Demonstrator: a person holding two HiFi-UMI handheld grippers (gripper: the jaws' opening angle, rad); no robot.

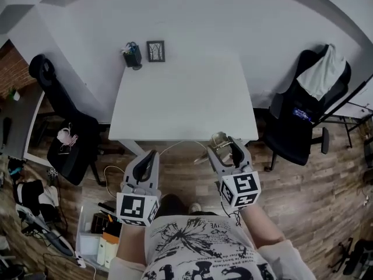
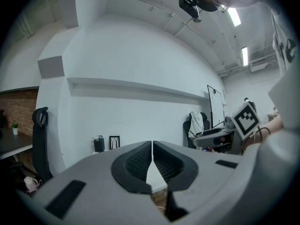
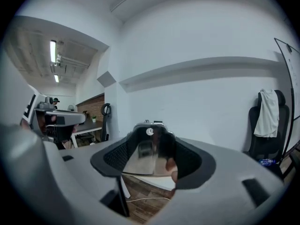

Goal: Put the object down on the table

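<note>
My right gripper [image 1: 225, 143] is shut on a shiny metal object [image 1: 218, 139] and holds it in the air just short of the near edge of the white table [image 1: 186, 101]. In the right gripper view the object [image 3: 149, 150] fills the space between the jaws of the gripper [image 3: 152, 145]; it is mirror-like with a small round mark near its top. My left gripper [image 1: 150, 156] hovers over the floor in front of the table's near left corner. In the left gripper view its jaws [image 2: 152, 146] meet with nothing between them.
A dark pen holder [image 1: 133, 56] and a small picture frame [image 1: 155, 51] stand at the table's far left. Black office chairs stand to the left [image 1: 65, 127] and right [image 1: 308, 112]. A bin of supplies [image 1: 99, 232] and cables lie on the wood floor at lower left.
</note>
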